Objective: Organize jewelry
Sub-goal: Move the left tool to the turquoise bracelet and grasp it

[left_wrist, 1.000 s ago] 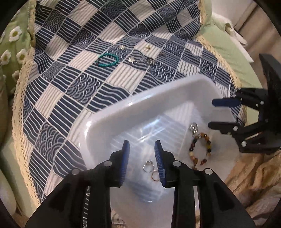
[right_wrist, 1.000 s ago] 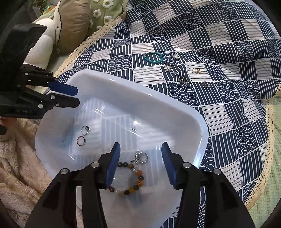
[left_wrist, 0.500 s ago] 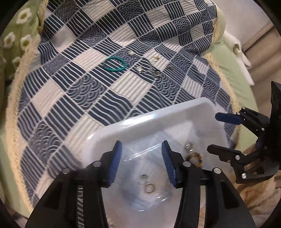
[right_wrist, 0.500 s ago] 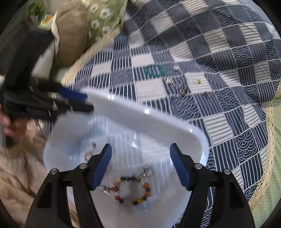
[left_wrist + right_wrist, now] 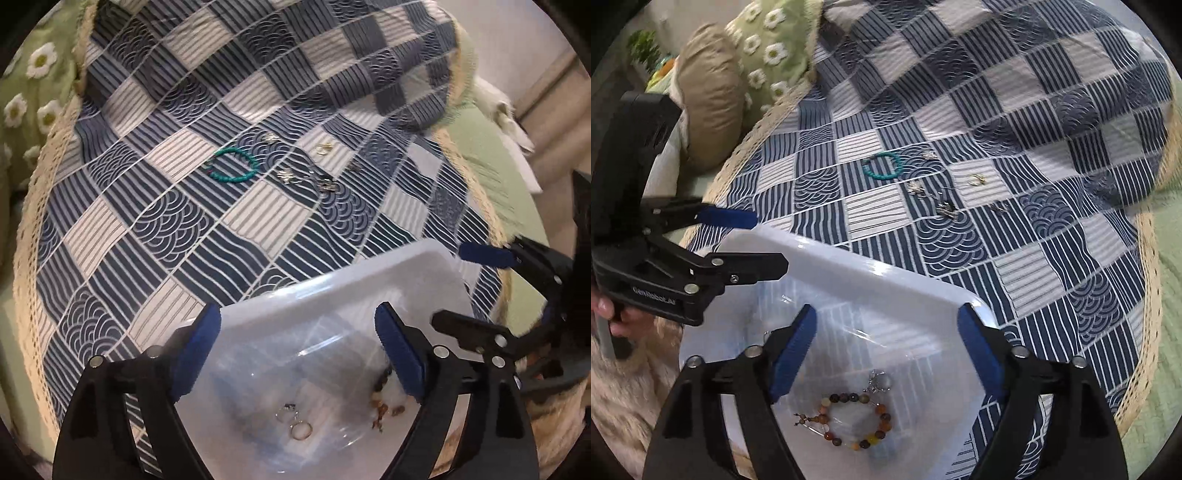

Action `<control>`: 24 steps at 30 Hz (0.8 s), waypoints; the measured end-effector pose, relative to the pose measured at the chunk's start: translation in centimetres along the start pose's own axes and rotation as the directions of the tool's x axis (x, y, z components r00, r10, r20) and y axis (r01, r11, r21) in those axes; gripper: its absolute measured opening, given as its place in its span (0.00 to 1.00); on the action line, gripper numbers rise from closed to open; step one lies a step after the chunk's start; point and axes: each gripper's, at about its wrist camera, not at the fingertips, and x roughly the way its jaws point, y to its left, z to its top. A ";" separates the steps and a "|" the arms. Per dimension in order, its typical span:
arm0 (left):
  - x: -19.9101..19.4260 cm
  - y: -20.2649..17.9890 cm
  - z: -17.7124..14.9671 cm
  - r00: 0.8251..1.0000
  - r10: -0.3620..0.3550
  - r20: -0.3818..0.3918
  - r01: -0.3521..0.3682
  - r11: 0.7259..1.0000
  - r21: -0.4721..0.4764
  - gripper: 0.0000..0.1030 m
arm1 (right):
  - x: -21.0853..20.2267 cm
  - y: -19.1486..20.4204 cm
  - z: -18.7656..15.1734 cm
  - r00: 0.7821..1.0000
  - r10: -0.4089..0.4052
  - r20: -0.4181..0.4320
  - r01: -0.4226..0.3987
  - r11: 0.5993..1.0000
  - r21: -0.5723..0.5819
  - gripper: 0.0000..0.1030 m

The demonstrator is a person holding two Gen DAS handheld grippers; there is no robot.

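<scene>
Right wrist view: both your tongs, right (image 5: 886,354) and left (image 5: 297,349), have just been opening, empty, over the tub (image 5: 849,266); fetch the green bracelet (image 5: 882,166) next

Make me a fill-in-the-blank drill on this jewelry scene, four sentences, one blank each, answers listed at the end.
1. The brown beaded bracelet lies inside the white ____.
2. The bracelet still lying out on the checked cloth is ____ in colour.
3. The right gripper has just been opening and holds ____ between its fingers.
4. In the left wrist view, two small ____ lie in the tub below the left gripper, whose jaws have also been opening.

Missing words: tub; teal; nothing; rings
</scene>
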 end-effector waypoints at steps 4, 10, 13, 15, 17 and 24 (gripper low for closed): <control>-0.4 -1.1 0.0 1.000 0.008 0.007 -0.008 1.000 -0.004 0.79 | -1.1 -0.2 -0.3 1.000 -0.010 0.021 0.010 1.000 -0.013 0.77; -1.2 -2.4 0.3 0.990 0.124 0.064 -0.125 0.992 0.017 0.80 | -2.2 -1.4 -0.3 0.999 -0.013 0.045 0.012 1.000 0.019 0.79; -1.3 -2.0 0.6 0.985 0.157 0.074 -0.157 0.988 -0.010 0.81 | -2.6 -2.0 -0.2 0.998 -0.014 0.054 0.012 0.999 0.038 0.79; -1.2 -1.5 1.1 0.984 0.160 0.080 -0.158 0.987 -0.031 0.82 | -2.8 -2.7 0.0 0.997 -0.030 0.064 0.027 0.998 0.057 0.79; -0.7 -0.8 1.8 0.985 0.156 0.067 -0.151 0.986 -0.072 0.82 | -2.8 -3.5 0.3 0.996 -0.062 0.070 0.056 0.995 0.084 0.79; 1.8 1.6 4.5 0.981 0.192 0.022 -0.188 0.974 -0.128 0.82 | -1.9 -7.4 2.3 0.991 -0.095 0.090 0.075 0.975 0.210 0.79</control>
